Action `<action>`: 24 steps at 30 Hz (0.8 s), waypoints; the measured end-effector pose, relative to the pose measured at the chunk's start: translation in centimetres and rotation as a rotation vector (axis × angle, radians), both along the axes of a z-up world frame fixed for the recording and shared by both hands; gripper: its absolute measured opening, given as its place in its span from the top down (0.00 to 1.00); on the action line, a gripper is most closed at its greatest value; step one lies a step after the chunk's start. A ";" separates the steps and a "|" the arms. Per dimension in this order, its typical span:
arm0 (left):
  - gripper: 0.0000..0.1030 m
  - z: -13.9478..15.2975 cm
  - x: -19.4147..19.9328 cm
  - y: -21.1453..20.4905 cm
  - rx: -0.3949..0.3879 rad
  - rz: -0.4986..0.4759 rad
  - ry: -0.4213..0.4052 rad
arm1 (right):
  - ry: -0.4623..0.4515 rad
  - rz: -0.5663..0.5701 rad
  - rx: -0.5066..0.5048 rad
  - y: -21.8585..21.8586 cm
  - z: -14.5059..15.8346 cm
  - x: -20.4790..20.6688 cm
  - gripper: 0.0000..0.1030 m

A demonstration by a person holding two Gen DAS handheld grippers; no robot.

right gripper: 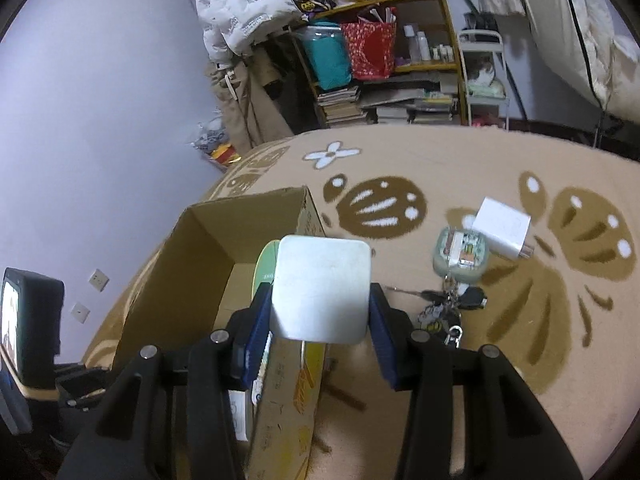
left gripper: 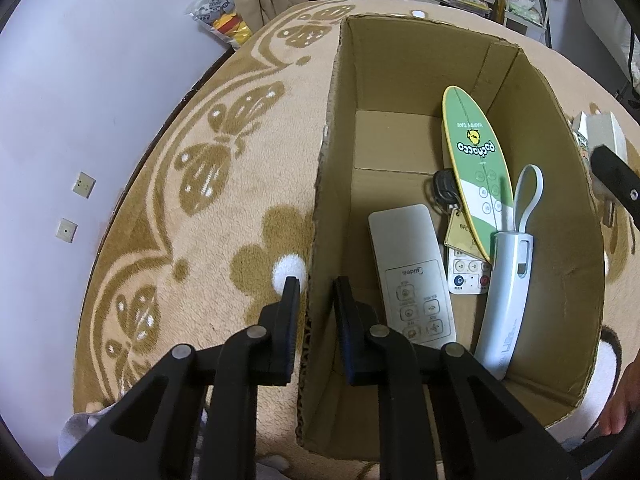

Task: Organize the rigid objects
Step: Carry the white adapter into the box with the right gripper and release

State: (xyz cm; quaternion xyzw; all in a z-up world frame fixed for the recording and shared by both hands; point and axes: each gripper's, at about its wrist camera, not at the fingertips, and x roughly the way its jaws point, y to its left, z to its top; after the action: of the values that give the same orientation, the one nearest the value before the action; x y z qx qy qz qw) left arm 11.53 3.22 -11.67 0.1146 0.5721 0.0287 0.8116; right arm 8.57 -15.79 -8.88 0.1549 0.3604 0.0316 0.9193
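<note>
The left gripper [left gripper: 314,284] is pinching the near-left wall of the cardboard box [left gripper: 340,128], one finger outside over the blanket and one inside, jaws nearly together on the card. The right gripper [right gripper: 320,300] is clamping a white rounded-square block [right gripper: 320,290] between its blue pads, carrying it in the air above the box's right wall; whether it is a charger or something else cannot be told.

The open box is sitting on a tan blanket [left gripper: 224,208] patterned with brown butterflies and flowers. Inside, a grey-white remote [left gripper: 410,272] reading "Midea" is lying on the floor of the box near the left wall. Beside it, a smaller white remote [left gripper: 466,276] with coloured buttons is lying partly under a green surfboard-shaped piece [left gripper: 478,168], which is leaning toward the far right corner and showing upside-down lettering, "HAPPY DAY" among it. A black car key [left gripper: 443,190] with a gold tag [left gripper: 460,232] marked "NPC" is lying between them. A pale blue-grey stick with a wrist loop [left gripper: 510,284] is leaning along the right wall.

Out on the blanket, right of the box, a white plug adapter [right gripper: 502,232] is resting against a clear round case [right gripper: 460,258], and a bunch of keys [right gripper: 448,308] is lying just in front of that case
</note>
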 end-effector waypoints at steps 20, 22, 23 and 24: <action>0.88 0.2 0.0 0.2 -0.022 -0.001 0.004 | -0.017 0.120 -0.030 3.8 0.9 1.1 0.53; 0.88 0.3 0.0 0.1 -0.018 -0.003 0.004 | -0.009 0.123 -0.047 4.1 0.5 1.2 0.53; 0.88 0.2 0.0 0.2 -0.018 -0.003 0.004 | -0.006 0.122 -0.048 4.2 0.4 1.2 0.53; 0.88 0.2 0.0 0.2 -0.018 -0.003 0.004 | -0.002 0.122 -0.048 4.2 0.4 1.2 0.53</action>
State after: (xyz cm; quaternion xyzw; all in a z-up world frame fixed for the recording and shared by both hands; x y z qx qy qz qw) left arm 11.56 3.46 -11.47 0.1083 0.5737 0.0221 0.8116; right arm 9.80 -11.62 -8.48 0.1107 0.3688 0.0791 0.9195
